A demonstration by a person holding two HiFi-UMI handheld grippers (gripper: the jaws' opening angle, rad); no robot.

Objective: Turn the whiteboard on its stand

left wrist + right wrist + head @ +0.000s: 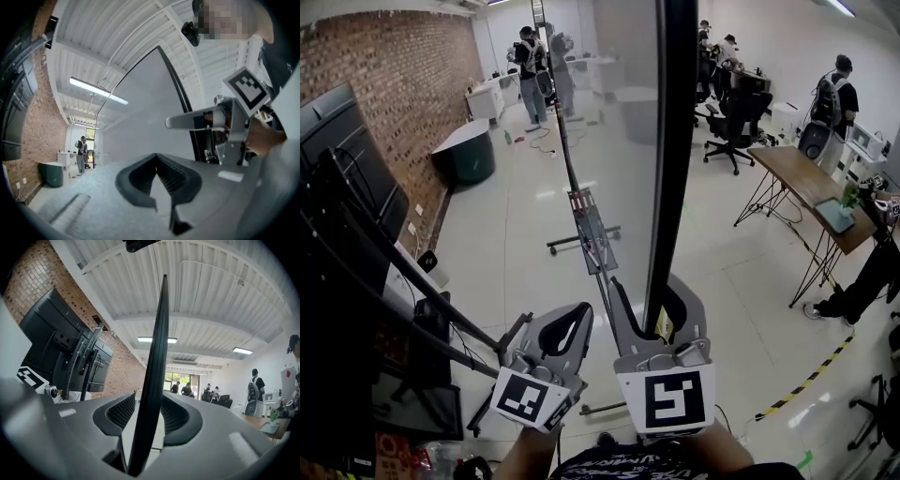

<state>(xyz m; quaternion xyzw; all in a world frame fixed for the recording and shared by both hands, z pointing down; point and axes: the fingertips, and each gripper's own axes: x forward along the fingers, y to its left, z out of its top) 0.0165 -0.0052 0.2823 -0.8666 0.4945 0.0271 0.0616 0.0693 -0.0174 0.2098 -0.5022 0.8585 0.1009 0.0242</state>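
Whiteboard (619, 103) stands edge-on over its stand (586, 230). The right hand-held gripper (654, 305) straddles the board's black frame edge (673, 141), jaws apart, not pinching, probably placed to swing it. The left hand-held gripper (581, 314) hovers beside that edge, jaws together, empty.

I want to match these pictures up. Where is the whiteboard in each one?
Head view: the whiteboard stands edge-on up the middle, its black edge between the right gripper's fingers.
Left gripper view: its pale face fills the middle.
Right gripper view: its black edge runs up the middle.
Shared landmark: the brick wall, on the left in all three.
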